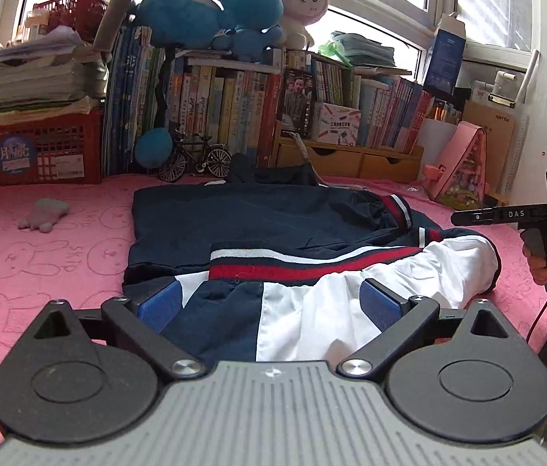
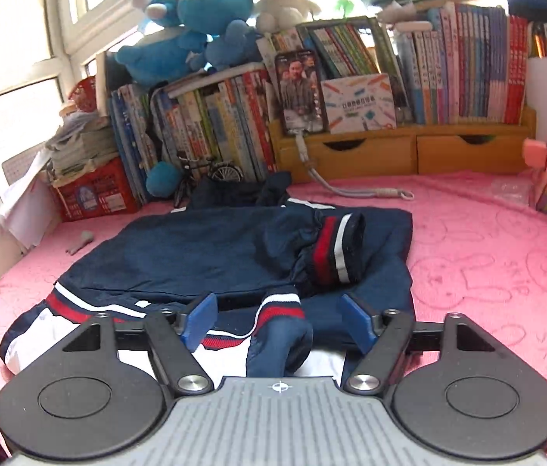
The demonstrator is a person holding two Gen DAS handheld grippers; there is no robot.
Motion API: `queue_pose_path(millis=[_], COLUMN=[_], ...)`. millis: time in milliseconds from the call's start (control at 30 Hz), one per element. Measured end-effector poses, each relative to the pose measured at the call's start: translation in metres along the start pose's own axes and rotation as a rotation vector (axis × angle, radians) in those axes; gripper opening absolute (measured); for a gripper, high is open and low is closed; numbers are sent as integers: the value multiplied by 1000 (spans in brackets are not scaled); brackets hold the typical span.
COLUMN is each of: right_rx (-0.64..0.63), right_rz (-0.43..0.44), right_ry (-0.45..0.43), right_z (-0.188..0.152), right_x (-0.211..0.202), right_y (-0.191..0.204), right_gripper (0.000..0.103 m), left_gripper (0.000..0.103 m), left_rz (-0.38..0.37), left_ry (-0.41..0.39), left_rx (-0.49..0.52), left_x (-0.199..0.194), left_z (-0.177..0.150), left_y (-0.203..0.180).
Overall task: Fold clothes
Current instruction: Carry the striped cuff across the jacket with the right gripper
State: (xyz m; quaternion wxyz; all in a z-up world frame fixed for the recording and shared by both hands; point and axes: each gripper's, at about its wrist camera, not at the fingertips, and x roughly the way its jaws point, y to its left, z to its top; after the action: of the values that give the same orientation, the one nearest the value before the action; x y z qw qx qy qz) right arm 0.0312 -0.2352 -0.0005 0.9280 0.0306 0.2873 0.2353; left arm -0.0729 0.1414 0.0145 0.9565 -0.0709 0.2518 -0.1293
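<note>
Both grippers, left (image 1: 271,303) and right (image 2: 279,322), tilt down over the jacket (image 1: 258,229), jaws apart.

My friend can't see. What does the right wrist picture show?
The open right gripper hovers over a navy, white and red jacket lying on a pink blanket, one striped cuff between its blue fingers. Behind stand books and plush toys.

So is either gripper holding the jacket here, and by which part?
Nothing is held. Both the left gripper and right gripper stand open over the jacket.

"DAS" on the right gripper (image 1: 467,217); "xiaomi" on a cardboard box (image 1: 499,124)
</note>
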Motion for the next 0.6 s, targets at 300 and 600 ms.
queue_pose_path(millis=[300, 600], right_rx=[-8, -74], right_rz=[121, 118], right_ry=[146, -55], right_z=[-21, 2], right_x=[29, -28], right_y=[-1, 31], right_gripper=[49, 17], left_gripper=[45, 5], left_rz=[16, 95], left_ry=[74, -140], left_rx=[-104, -44], left_x=[41, -3], left_z=[-21, 19], left_y=[10, -20])
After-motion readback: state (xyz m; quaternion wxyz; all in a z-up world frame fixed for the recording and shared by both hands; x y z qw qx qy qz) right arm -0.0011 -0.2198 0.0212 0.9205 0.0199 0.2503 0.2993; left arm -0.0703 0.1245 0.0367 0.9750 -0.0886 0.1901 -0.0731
